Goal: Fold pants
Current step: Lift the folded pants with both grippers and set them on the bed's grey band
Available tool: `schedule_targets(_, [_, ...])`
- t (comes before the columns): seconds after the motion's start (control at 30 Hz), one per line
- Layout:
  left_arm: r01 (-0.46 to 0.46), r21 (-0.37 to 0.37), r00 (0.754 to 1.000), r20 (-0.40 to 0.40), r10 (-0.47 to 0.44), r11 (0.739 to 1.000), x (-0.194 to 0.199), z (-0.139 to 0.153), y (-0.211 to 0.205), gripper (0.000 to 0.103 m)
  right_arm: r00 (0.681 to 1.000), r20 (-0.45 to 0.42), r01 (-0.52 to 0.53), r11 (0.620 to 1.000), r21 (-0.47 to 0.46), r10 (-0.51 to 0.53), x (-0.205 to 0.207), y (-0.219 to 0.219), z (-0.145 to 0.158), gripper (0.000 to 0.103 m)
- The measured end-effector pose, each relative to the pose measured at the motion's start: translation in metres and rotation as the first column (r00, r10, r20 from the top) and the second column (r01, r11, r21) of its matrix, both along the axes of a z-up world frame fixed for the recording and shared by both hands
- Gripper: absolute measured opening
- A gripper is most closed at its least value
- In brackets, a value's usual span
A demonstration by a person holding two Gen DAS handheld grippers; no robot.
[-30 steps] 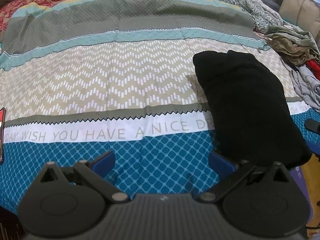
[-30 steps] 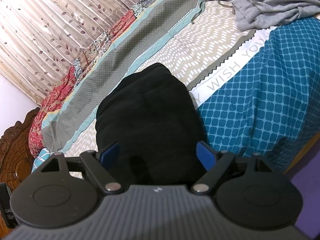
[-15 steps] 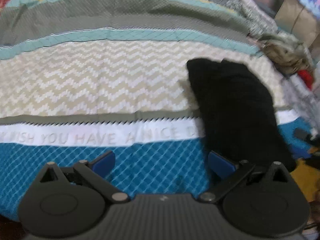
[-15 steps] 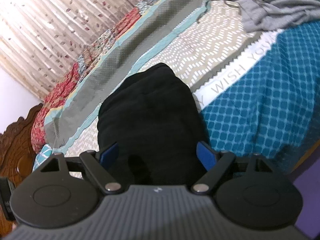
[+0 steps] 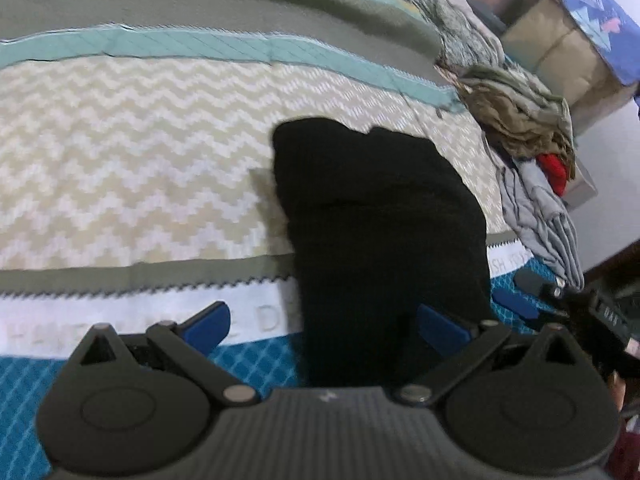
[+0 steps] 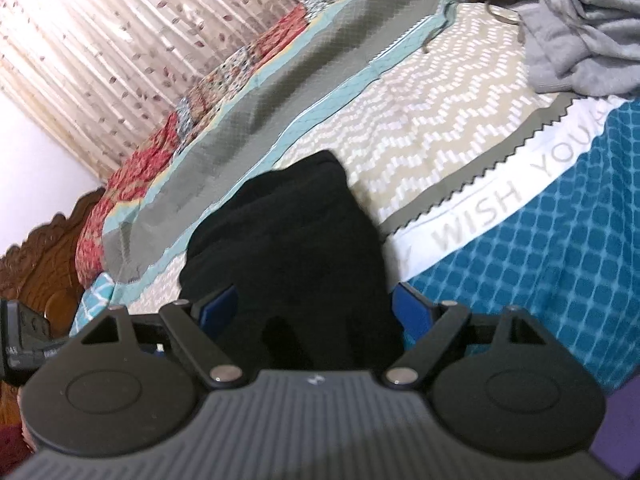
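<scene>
The black pants (image 5: 380, 232) lie folded in a long narrow strip on the patterned bedspread (image 5: 132, 152), running from the near edge toward the far side. My left gripper (image 5: 324, 326) is open and empty, with the near end of the pants between its blue fingers. In the right wrist view the pants (image 6: 292, 248) fill the middle, and my right gripper (image 6: 316, 308) is open and empty, its fingers on either side of their near end. The right gripper's finger also shows at the right edge of the left wrist view (image 5: 516, 306).
A pile of grey and olive clothes (image 5: 528, 148) lies at the bed's right side, also in the right wrist view (image 6: 580, 28). A cardboard box (image 5: 560, 60) stands behind it. Curtains (image 6: 120, 40) and a carved wooden headboard (image 6: 40, 256) lie to the left.
My left gripper has swung right and closer, so the pants now sit between its fingers. The right gripper has drawn back slightly. Both stay open.
</scene>
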State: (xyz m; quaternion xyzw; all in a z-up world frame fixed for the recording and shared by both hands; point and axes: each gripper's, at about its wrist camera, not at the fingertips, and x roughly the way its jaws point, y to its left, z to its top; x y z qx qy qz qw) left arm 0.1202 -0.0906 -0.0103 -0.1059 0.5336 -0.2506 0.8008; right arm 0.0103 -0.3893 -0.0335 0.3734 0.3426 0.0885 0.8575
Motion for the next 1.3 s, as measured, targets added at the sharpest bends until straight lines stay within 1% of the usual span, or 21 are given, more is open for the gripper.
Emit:
schedule_targets(0.1, [0.027,-0.021,0.999,-0.017,-0.027,0.999,0.008,-0.014,-0.012,0.103,1.000,-0.015,-0.004,0.998,0.063,0.005,0.009,-0.010,-0.011,0.087])
schedule_targets(0.27, [0.006,-0.162,0.995,-0.099,-0.022,0.987,0.021,-0.036,-0.009,0.103,0.997,-0.037,-0.065,0.988,0.139,0.071,0.025,-0.004,-0.031,0.087])
schedule_targets(0.33, [-0.018,-0.229,0.988,-0.153,-0.017,0.973,0.025,-0.050,-0.002,0.101,0.994,-0.030,-0.103,0.989,0.107,0.107,0.029,0.009,-0.030,0.088])
schedule_targets(0.37, [-0.026,-0.262,0.986,-0.168,-0.019,0.965,0.026,-0.055,0.003,0.097,0.993,-0.030,-0.115,0.990,0.086,0.118,0.031,0.016,-0.028,0.088])
schedule_targets(0.4, [-0.026,-0.309,0.984,-0.177,-0.030,0.951,0.027,-0.058,0.008,0.077,0.991,-0.036,-0.128,0.989,0.077,0.131,0.033,0.022,-0.026,0.088])
schedule_targets(0.43, [-0.038,-0.360,0.980,-0.193,-0.035,0.932,0.027,-0.061,0.015,0.071,0.989,-0.042,-0.140,0.987,0.076,0.143,0.034,0.027,-0.024,0.087])
schedule_targets(0.47, [-0.046,-0.378,0.979,-0.201,-0.033,0.925,0.027,-0.062,0.021,0.068,0.988,-0.047,-0.146,0.986,0.083,0.150,0.035,0.031,-0.021,0.085])
schedule_targets(0.5, [-0.045,-0.389,0.980,-0.197,-0.035,0.920,0.026,-0.061,0.026,0.065,0.986,-0.047,-0.151,0.982,0.112,0.157,0.035,0.031,-0.019,0.076])
schedule_targets(0.53, [-0.047,-0.403,0.982,-0.189,-0.033,0.914,0.024,-0.060,0.032,0.063,0.986,-0.043,-0.154,0.976,0.156,0.163,0.034,0.032,-0.017,0.063])
schedule_targets(0.6, [-0.066,-0.424,0.984,-0.178,-0.012,0.903,0.018,-0.053,0.046,0.062,0.984,-0.033,-0.164,0.954,0.249,0.178,0.032,0.034,-0.017,0.048])
schedule_targets(0.63, [-0.073,-0.434,0.986,-0.168,-0.002,0.898,0.019,-0.047,0.054,0.062,0.983,-0.033,-0.167,0.951,0.260,0.182,0.032,0.037,-0.013,0.045])
schedule_targets(0.7, [-0.079,-0.456,0.992,-0.121,0.026,0.887,0.023,-0.027,0.070,0.062,0.979,-0.007,-0.196,0.953,0.230,0.203,0.037,0.050,0.004,0.042])
schedule_targets(0.8, [-0.054,-0.483,0.997,0.017,0.070,0.874,0.043,0.014,0.094,0.062,0.968,0.099,-0.248,0.947,0.205,0.232,0.061,0.068,0.039,0.042])
schedule_targets(0.87, [-0.035,-0.473,0.988,0.117,0.103,0.880,0.065,0.042,0.106,0.062,0.954,0.173,-0.276,0.944,0.183,0.245,0.090,0.080,0.064,0.042])
schedule_targets(0.9, [-0.039,-0.463,0.981,0.151,0.122,0.885,0.080,0.053,0.111,0.062,0.942,0.210,-0.296,0.942,0.158,0.260,0.110,0.087,0.077,0.042])
schedule_targets(0.97, [-0.058,-0.441,0.969,0.190,0.157,0.895,0.110,0.066,0.120,0.063,0.924,0.258,-0.316,0.943,0.102,0.282,0.145,0.100,0.093,0.042])
schedule_targets(1.03, [-0.086,-0.395,0.956,0.225,0.187,0.915,0.142,0.070,0.124,0.064,0.914,0.283,-0.320,0.945,0.064,0.291,0.187,0.112,0.098,0.042])
schedule_targets(1.1, [-0.130,-0.342,0.949,0.229,0.216,0.931,0.173,0.062,0.124,0.064,0.920,0.267,-0.312,0.949,0.050,0.289,0.225,0.120,0.088,0.042])
schedule_targets(1.13, [-0.163,-0.315,0.948,0.214,0.237,0.935,0.190,0.052,0.123,0.064,0.926,0.249,-0.301,0.953,0.041,0.282,0.240,0.124,0.079,0.042])
schedule_targets(1.23, [-0.240,-0.255,0.946,0.157,0.285,0.937,0.229,0.014,0.116,0.065,0.945,0.193,-0.266,0.964,-0.019,0.265,0.278,0.139,0.045,0.042])
schedule_targets(1.3, [-0.281,-0.214,0.945,0.107,0.309,0.935,0.249,-0.017,0.113,0.064,0.961,0.124,-0.245,0.969,-0.017,0.245,0.290,0.136,0.014,0.042])
